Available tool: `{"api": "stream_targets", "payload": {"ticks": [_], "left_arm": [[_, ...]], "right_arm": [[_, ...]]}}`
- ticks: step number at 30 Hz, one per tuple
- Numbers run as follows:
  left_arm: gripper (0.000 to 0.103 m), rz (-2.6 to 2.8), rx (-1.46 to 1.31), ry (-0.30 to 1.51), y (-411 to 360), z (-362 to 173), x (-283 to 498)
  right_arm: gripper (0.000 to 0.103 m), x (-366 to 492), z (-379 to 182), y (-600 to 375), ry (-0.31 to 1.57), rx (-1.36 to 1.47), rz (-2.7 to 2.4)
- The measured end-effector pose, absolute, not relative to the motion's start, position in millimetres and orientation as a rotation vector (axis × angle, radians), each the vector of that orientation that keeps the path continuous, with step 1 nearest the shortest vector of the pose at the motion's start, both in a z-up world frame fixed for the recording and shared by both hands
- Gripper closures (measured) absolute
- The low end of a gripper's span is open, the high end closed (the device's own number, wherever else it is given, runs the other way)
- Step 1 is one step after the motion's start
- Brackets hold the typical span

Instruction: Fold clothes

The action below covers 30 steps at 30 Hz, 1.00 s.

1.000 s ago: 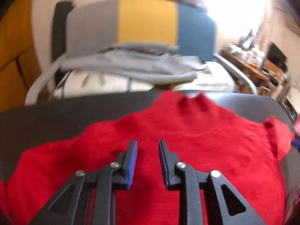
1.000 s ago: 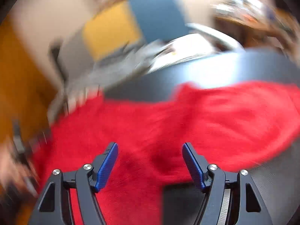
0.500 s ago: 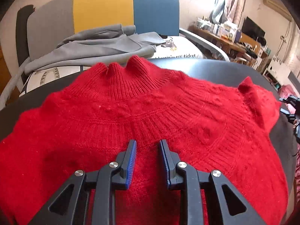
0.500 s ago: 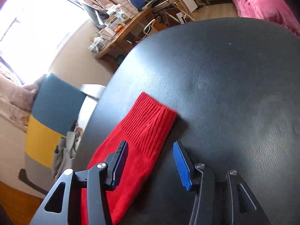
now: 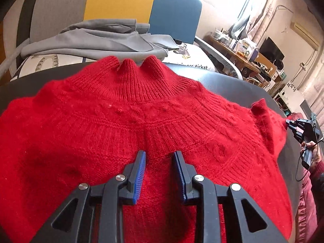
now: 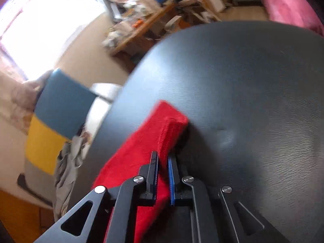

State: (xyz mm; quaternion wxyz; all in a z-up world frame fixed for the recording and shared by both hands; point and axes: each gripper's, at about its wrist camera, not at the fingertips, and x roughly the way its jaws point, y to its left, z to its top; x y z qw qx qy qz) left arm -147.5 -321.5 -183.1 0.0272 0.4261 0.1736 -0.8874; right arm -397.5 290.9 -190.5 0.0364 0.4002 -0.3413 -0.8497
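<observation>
A red knitted sweater point(image 5: 141, 117) lies flat on the dark round table point(image 5: 232, 81), collar toward the chair. My left gripper point(image 5: 159, 154) hovers over its chest just below the ribbed yoke. Its jaws are opening, with only the flat knit showing beneath the gap and nothing pinched. My right gripper point(image 6: 163, 156) is shut on the sweater's sleeve point(image 6: 162, 125) close to the cuff, and the cuff end sticks out past the fingertips, lifted off the table point(image 6: 243, 101). In the left wrist view the right gripper point(image 5: 291, 123) sits at the sleeve end on the far right.
Behind the table stands a chair with a grey, yellow and blue back point(image 5: 121, 0), holding a grey garment point(image 5: 101, 38) and a white printed cloth point(image 5: 194, 60). A cluttered desk point(image 5: 243, 48) lines the far wall. Pink bedding point(image 6: 287, 4) lies beyond the table.
My right gripper swung from the sweater's body to the sleeve end and closed on it, raising the cuff. My left gripper came lower and closer over the chest, with its jaws slightly wider.
</observation>
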Motion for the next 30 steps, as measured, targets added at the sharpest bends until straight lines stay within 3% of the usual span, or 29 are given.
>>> {"api": "stream_targets", "payload": {"ticks": [2, 5, 9, 12, 15, 17, 21, 30], "left_arm": [[0.075, -2.711, 1.340, 0.528, -319, -180, -150], [0.073, -2.715, 1.391, 0.659, -312, -167, -159], [0.070, -2.847, 1.496, 1.007, -278, -149, -182], [0.063, -2.873, 1.605, 1.205, -244, -144, -210], [0.048, -2.877, 1.740, 1.256, -204, -145, -239], [0.034, -2.883, 1.811, 1.196, -181, -147, -254], [0.016, -2.939, 1.888, 1.022, -150, -144, -273], [0.016, -3.020, 1.861, 0.348, -113, -134, -287]], "right_arm": [[0.094, -392, -176, 268, -0.946, 1.183, -2.579], [0.094, -378, -152, 223, -0.758, 1.118, -2.508], [0.094, -352, -143, 165, -0.585, 1.089, -2.402], [0.094, -327, -153, 131, -0.510, 1.097, -2.337], [0.094, -311, -170, 104, -0.435, 1.141, -2.269], [0.094, -302, -180, 90, -0.379, 1.164, -2.236], [0.094, -292, -193, 70, -0.287, 1.186, -2.179], [0.094, -273, -191, 67, -0.140, 1.152, -2.191]]}}
